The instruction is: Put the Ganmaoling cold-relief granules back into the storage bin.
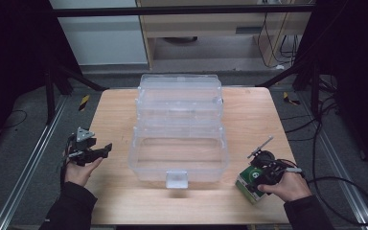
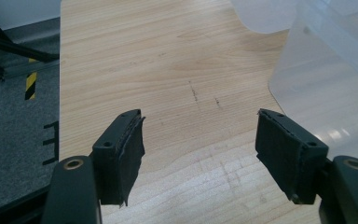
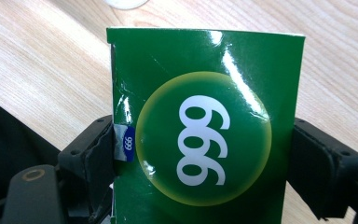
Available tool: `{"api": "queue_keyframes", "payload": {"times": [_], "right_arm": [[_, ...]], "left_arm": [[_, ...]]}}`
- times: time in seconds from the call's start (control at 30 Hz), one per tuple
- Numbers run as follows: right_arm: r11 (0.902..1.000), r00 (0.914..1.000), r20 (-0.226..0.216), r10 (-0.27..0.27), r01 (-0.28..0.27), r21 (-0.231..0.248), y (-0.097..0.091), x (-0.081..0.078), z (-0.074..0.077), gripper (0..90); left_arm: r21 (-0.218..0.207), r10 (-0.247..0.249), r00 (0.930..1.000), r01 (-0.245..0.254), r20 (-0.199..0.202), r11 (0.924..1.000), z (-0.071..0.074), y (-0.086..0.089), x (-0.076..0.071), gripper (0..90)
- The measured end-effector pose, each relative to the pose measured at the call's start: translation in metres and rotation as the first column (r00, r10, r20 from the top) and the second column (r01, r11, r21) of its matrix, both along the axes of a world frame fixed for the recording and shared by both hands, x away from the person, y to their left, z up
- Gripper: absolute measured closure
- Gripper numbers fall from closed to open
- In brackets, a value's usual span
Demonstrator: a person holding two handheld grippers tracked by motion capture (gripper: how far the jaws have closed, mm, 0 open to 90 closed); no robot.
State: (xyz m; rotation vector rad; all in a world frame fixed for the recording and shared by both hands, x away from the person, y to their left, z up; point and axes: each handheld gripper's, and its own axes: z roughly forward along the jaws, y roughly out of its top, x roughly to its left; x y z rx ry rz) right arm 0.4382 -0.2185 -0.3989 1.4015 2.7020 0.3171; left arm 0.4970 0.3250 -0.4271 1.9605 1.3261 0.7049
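A light wooden desk [image 1: 249, 120] is seen from above, with a person's two forearms in dark sleeves entering at the near edge. At the near right, a green box [image 3: 205, 126] marked with white figures in a yellow-rimmed circle is gripped by the right claw [image 1: 258, 178]. In the right gripper view, the box is pinched across its width between the two black pads, which are pressed against its left and right sides; the jaws are set wide to span it. The box is seen at the desk's near right corner, touching the wood in the high view. At the near left edge, the left claw [image 2: 200, 154] is held over bare wood, its jaws spread wide with nothing between them. Farther off, at the desk's centre, a clear plastic storage box [image 1: 179, 158] is stood open, its tiers stepped back toward the far edge.
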Motion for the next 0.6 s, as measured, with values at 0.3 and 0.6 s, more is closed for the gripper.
{"api": "queue_keyframes", "payload": {"times": [0.3,0.6], "right_arm": [[0.9998,0.9987,0.049,-0.016,0.015,0.016,-0.005,0.001,0.019,17.8],[0.9997,0.9935,0.114,-0.01,0.007,0.025,-0.009,0.003,0.043,17.8]], "left_arm": [[0.001,-0.002,1.0,0.002,-0.005,1.0,-0.001,-0.001,0.0,31.5],[0.004,-0.004,1.0,0.004,-0.005,1.0,-0.001,-0.002,0.0,31.5]]}}
